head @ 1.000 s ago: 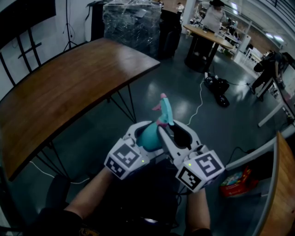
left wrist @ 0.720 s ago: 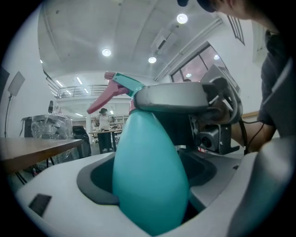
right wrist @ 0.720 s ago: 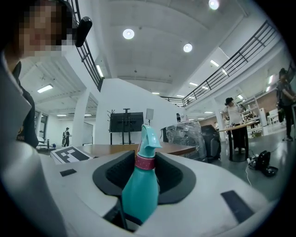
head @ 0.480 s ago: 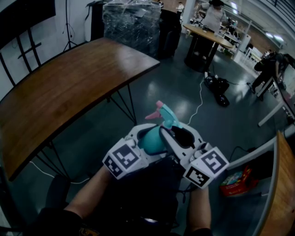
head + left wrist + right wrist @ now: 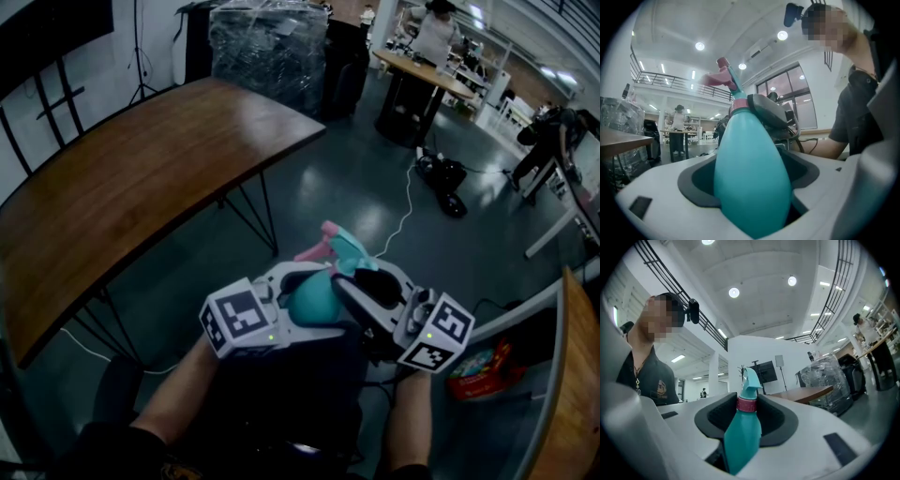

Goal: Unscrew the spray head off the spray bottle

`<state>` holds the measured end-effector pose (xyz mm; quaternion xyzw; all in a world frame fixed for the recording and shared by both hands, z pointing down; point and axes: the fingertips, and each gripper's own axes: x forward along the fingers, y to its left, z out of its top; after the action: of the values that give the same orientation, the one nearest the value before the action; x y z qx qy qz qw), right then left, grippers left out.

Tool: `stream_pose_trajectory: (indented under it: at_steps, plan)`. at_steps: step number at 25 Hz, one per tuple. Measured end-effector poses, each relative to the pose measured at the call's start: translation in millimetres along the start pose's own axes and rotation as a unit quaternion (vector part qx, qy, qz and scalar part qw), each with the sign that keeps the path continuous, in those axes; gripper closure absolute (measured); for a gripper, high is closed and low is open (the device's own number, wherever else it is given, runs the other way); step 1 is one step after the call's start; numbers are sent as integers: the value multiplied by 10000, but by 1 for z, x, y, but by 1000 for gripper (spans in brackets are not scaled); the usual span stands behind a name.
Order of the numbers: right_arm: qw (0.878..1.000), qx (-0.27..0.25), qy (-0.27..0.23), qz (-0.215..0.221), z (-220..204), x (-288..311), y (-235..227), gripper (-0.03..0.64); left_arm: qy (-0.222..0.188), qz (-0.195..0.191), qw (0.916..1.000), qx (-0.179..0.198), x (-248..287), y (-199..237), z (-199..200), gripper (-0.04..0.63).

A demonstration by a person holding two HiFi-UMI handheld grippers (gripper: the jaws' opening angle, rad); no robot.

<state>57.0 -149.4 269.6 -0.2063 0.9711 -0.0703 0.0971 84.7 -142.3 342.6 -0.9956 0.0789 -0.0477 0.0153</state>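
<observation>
A teal spray bottle (image 5: 314,298) with a pink trigger and collar is held in the air over the floor, in front of the person's body. My left gripper (image 5: 298,281) is shut on its wide body (image 5: 752,178), which fills the space between those jaws. My right gripper (image 5: 361,279) comes in from the right at the neck. In the right gripper view the pink collar (image 5: 746,404) sits in the jaws' dark notch, touching both sides, with the spray head (image 5: 751,380) above. These jaws have just been closing around it. The nozzle (image 5: 328,239) points up and left.
A long curved wooden table (image 5: 131,187) stands to the left, with a plastic-wrapped stack (image 5: 267,42) behind it. A second wooden top (image 5: 577,394) runs along the right edge, a red bag (image 5: 478,370) beside it. A white cable (image 5: 403,211) lies on the floor ahead.
Both grippers have turned together with the bottle. The spray head has swung from pointing up and away to lower and leftward. The two marker cubes have spread further apart.
</observation>
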Motion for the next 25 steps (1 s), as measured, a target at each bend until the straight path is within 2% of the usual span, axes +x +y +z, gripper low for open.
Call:
stream_pose_trajectory:
  at_steps: [3,10,19,25]
  plan:
    - [9998,106,-102,138,1,-2,1,476,-76,-103,9999,-49,-1,-3,2,176]
    - [9998,54,-166,21,6,-5,-2,477,17,-70,10000,-32,1,-2,-2,176]
    - [9949,-423,-268,-874,18,-8,-19,476,298,403,9987,-39,6,16,-17,176]
    - [9876,-793,-539,-1244,42,-18,-16,477,632,655,9958,75,11,22,-36,176]
